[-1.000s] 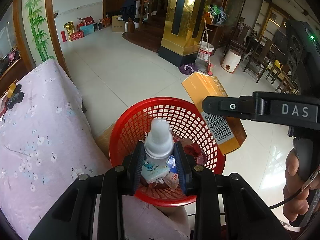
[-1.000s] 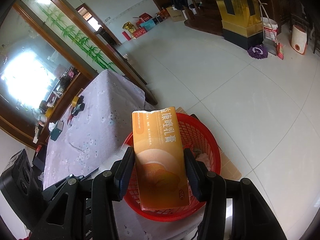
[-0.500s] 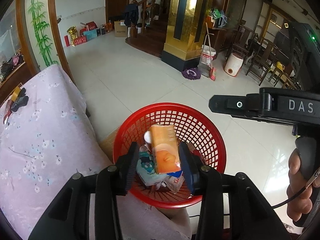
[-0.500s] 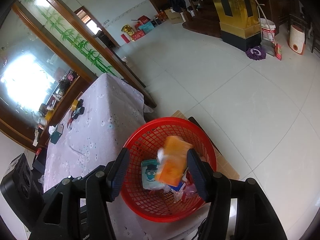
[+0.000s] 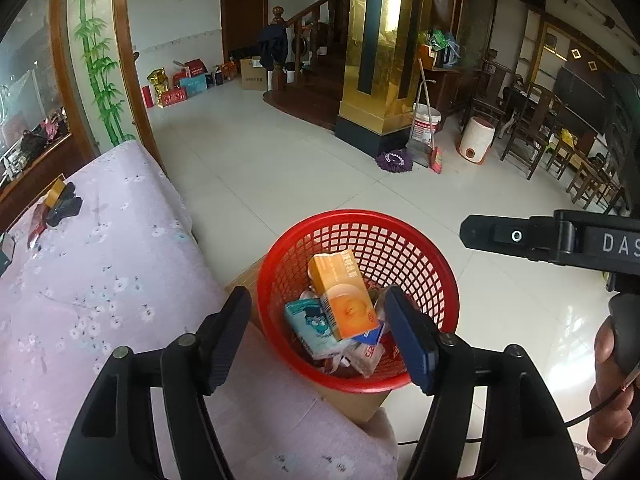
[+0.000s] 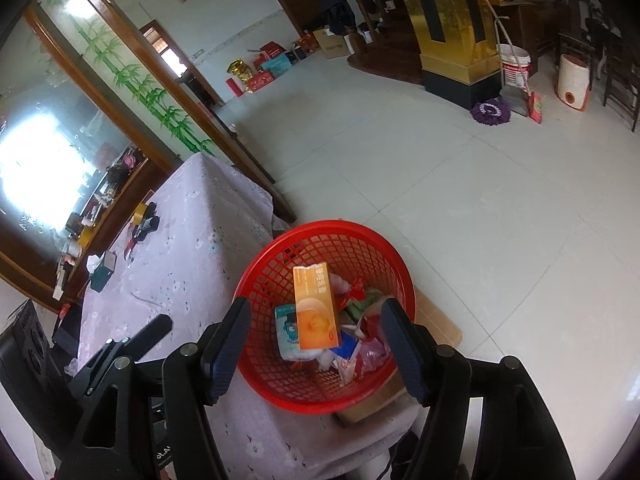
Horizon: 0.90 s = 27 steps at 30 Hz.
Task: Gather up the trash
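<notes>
Now, on the left lay one table under a pale lilac flower-print cloth [image 5: 100,264], a roll of yellow tape and a black clip [image 5: 60,204] far back on it. At its near corner the left gripper [image 5: 320,332] hovered with both jaws spread wide and nothing between them. Just past that corner stood one round red plastic mesh basket [image 5: 400,240], resting on a brown cardboard slab [image 6: 440,328]. Inside it, one long orange carton [image 5: 344,296] leaned on top, one teal-and-white packet [image 5: 308,320] beneath, plus loose wrappers too jumbled to count. The right gripper [image 6: 316,340] hung above the same rim, jaws equally wide, holding nothing. Rightward, open white tile floor [image 6: 500,200] ran to one gold pillar [image 5: 380,60].
</notes>
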### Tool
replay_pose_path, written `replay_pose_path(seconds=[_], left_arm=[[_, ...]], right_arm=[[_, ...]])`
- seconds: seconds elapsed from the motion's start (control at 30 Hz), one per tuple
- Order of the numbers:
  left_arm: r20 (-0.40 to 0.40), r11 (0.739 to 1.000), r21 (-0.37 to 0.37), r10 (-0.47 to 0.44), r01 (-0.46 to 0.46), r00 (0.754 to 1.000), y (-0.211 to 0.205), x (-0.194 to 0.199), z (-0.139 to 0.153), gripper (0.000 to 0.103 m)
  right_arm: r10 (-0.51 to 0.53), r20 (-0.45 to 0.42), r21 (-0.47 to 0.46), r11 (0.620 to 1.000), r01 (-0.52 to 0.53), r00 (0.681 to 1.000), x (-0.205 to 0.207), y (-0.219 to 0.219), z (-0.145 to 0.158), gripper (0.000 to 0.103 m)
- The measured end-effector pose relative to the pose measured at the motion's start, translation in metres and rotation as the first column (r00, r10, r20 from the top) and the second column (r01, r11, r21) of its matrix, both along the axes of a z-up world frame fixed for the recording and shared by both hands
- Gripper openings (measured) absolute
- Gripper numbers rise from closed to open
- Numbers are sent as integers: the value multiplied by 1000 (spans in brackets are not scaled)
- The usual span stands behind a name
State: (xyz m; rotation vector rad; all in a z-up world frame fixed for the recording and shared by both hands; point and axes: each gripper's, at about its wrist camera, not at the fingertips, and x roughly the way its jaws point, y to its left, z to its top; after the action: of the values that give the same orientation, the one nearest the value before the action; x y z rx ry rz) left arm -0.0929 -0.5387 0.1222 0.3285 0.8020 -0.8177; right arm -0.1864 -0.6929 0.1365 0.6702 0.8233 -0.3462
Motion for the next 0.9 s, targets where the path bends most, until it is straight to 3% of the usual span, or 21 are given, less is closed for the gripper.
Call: replay_pose_path(seconds=[0.9], left_arm=[[72,999,-36,27,-25,997,86,1,25,79]], right_arm=[[-62,-14,-85,995,61,998,-32,90,26,78]])
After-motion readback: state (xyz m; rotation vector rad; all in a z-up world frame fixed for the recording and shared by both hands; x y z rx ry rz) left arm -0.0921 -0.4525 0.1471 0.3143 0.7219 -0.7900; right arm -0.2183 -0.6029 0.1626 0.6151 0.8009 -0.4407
